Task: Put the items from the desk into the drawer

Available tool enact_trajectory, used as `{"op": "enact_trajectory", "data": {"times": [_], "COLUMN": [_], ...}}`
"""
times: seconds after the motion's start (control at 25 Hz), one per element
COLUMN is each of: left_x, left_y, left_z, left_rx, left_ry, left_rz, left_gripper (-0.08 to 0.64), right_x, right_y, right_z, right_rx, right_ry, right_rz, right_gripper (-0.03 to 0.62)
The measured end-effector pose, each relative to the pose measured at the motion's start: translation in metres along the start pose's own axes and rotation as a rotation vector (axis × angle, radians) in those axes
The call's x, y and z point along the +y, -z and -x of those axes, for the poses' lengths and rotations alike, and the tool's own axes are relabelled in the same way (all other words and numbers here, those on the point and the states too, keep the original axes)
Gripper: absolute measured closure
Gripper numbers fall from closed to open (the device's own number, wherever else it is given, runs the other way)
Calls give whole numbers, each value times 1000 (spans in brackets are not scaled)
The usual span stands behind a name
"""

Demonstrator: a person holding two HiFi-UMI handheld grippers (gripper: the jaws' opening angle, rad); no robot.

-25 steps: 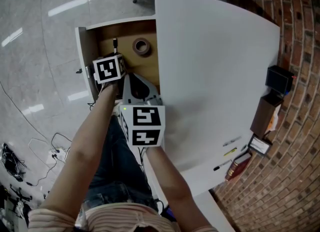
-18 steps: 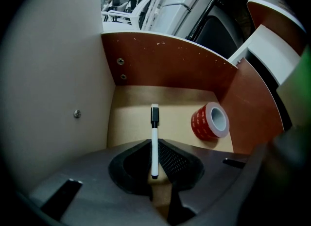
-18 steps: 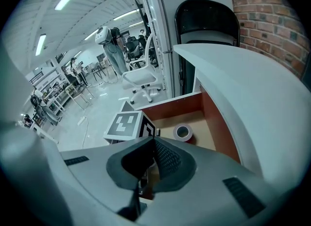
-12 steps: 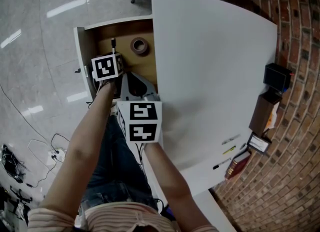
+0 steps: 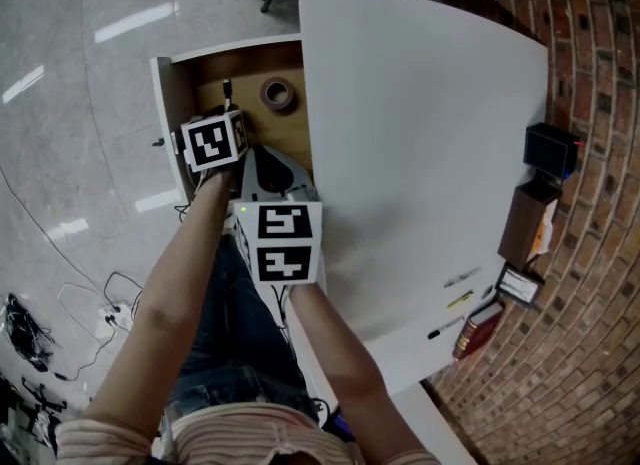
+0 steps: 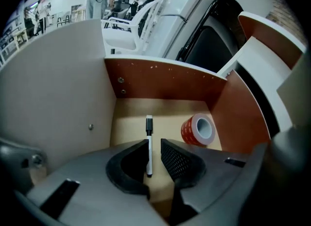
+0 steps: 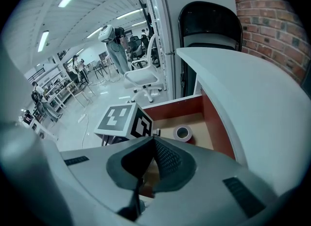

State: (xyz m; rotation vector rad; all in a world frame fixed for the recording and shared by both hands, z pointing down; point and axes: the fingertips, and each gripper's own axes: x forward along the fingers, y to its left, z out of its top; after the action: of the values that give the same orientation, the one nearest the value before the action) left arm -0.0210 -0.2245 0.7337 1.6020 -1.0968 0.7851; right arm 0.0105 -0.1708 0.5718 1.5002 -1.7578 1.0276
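Observation:
The wooden drawer (image 5: 161, 93) stands pulled out at the white desk's (image 5: 420, 133) left edge. Inside it lie a black-capped white marker (image 6: 148, 137) and a roll of red tape (image 6: 198, 129), seen brown (image 5: 279, 94) in the head view. My left gripper (image 6: 154, 145) hangs over the drawer; its jaws have just been opening and stand apart on either side of the marker, which rests on the drawer floor below them. My right gripper (image 7: 151, 142) hovers by the drawer's near end, shut with nothing in it.
At the desk's far right edge sit a black box (image 5: 550, 150), a brown box (image 5: 525, 221), books (image 5: 478, 328) and a few pens (image 5: 460, 301). A brick wall runs along the right. Cables (image 5: 100, 308) lie on the glossy floor at the left.
The left gripper's marker cube has tilted and lifted a little over the drawer. The right gripper has stayed where it was.

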Motion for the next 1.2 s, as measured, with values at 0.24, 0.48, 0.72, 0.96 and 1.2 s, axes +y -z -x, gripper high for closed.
{"op": "enact_trajectory", "data": {"times": [0.24,0.48,0.72,0.96,1.2], "left_x": [-20,-36,-47,-60,-77], "left_y": [-17,-46,-54,-61,-64], "left_z": [33,82,129,172,218], "left_rx": [-73,-188,-246,-304,-365], "left_ry": [72,124,159,211,265], "left_rz": [-16,-98,-161,-222,-265], "left_gripper": [518,549,551,551,552], "right_x": [8,14,22,21,23], "right_y": [-11,-34,-55,-71,-82], "right_z": [17,45,75,102,129], "right_rx": [-44,-122,-193,-254,-310], "right_ry": [-11,-12,-14,-1,3], "right_rz": [-23,-39,-47,-58,-65], "right_gripper": [575,575,575,575,575]}}
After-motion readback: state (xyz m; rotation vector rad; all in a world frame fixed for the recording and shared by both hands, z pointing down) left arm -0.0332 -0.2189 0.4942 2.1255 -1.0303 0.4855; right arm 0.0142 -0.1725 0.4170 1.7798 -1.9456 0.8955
